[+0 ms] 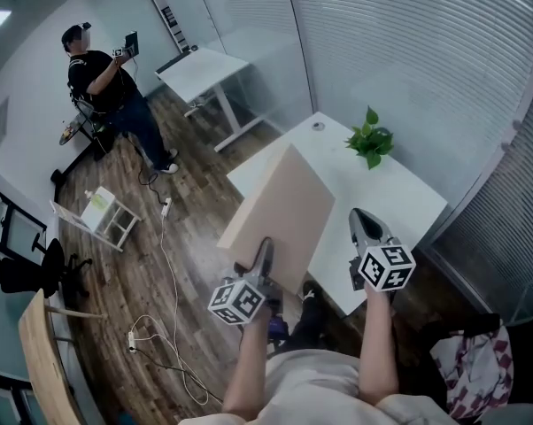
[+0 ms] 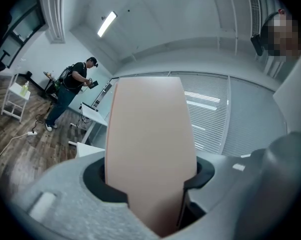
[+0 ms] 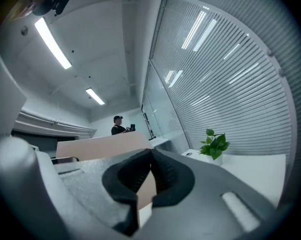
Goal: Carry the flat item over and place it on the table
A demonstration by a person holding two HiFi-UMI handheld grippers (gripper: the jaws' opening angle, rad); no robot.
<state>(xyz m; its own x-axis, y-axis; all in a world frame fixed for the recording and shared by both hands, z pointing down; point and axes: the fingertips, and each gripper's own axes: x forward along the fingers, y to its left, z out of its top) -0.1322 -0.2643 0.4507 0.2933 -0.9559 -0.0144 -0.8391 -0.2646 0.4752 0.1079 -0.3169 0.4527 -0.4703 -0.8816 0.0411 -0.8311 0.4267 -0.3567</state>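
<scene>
A flat beige board (image 1: 280,215) hangs tilted over the near left edge of the white table (image 1: 390,193). My left gripper (image 1: 265,253) is shut on the board's near edge. In the left gripper view the board (image 2: 150,134) fills the gap between the jaws of my left gripper (image 2: 151,186) and hides what lies ahead. My right gripper (image 1: 360,218) hovers over the table just right of the board, apart from it. Its jaw tips meet with nothing between them in the right gripper view (image 3: 151,153), where the board (image 3: 103,145) shows behind and to the left.
A potted plant (image 1: 371,140) stands at the table's far side, with a small round item (image 1: 318,127) near the far corner. Slatted blinds (image 1: 426,69) run behind. A second white desk (image 1: 204,67), a standing person (image 1: 107,78), a small white rack (image 1: 103,215) and floor cables (image 1: 165,326) lie to the left.
</scene>
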